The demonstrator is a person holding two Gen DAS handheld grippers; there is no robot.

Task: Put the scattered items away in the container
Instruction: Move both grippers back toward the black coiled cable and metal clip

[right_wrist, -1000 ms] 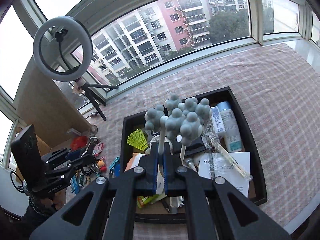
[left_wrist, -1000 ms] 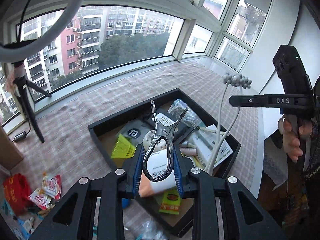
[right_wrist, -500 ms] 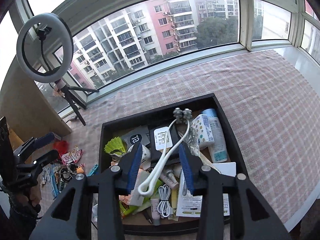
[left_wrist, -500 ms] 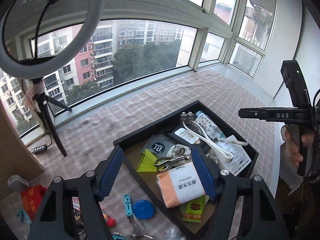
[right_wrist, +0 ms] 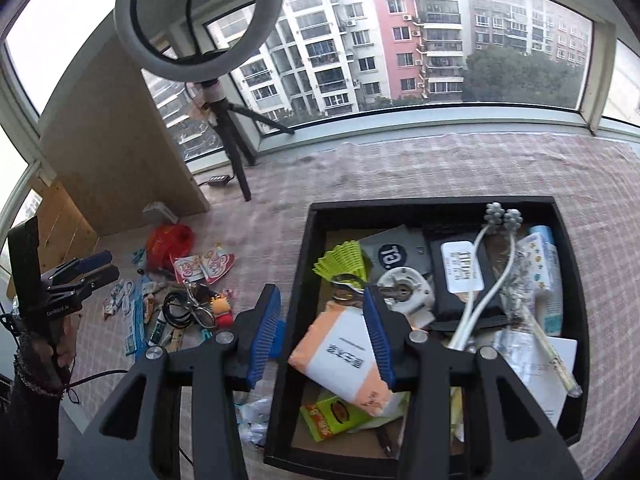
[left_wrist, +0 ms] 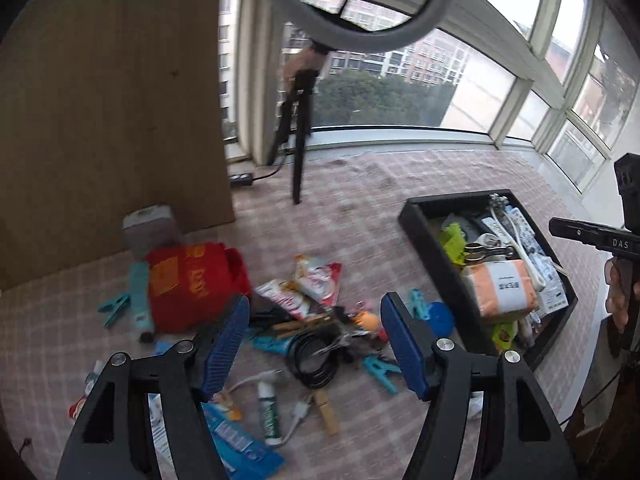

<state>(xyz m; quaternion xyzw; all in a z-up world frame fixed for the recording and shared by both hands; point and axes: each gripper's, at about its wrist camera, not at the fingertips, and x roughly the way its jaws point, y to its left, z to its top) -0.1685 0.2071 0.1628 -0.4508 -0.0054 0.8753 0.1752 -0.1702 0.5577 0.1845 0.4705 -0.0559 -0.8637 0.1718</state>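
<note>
The left hand-held gripper [left_wrist: 314, 342], black-armed with ribbed blue pads, hangs with its jaws spread wide and nothing between them; they have just been opening. It sits above the scattered clutter on the pink checked cloth of the tabletop [left_wrist: 360, 192]: a coiled black cable [left_wrist: 316, 358], a small white tube with a green label [left_wrist: 269, 408], a wooden clothespin [left_wrist: 326, 410], teal plastic clips [left_wrist: 380, 368], two red-and-white snack packets [left_wrist: 316, 280], a red fabric pouch with yellow print [left_wrist: 192, 284] and a flat blue disc [left_wrist: 438, 316]. Motion blur softens this view, so the smaller pieces in the heap are hard to name. The black rectangular tray [right_wrist: 304, 264] stands to the right of the pile, apart from it, and already holds many things: an orange-and-white tissue pack [right_wrist: 340, 356], a white two-pronged massager with grey knobbed balls [right_wrist: 484, 280], a metal spring clamp [left_wrist: 482, 250], a yellow-green shuttlecock [right_wrist: 344, 262], a black wallet-like case with a white label [right_wrist: 460, 276] and a pale blue-capped bottle [right_wrist: 546, 272]. The right hand-held gripper [right_wrist: 320, 334] is also apart at the jaws and empty, having just been opening; it hovers over the tray's left wall, one pad outside the wall and the other above the tissue pack. A ring light on a black tripod [right_wrist: 192, 16] stands on the cloth by the window.
</note>
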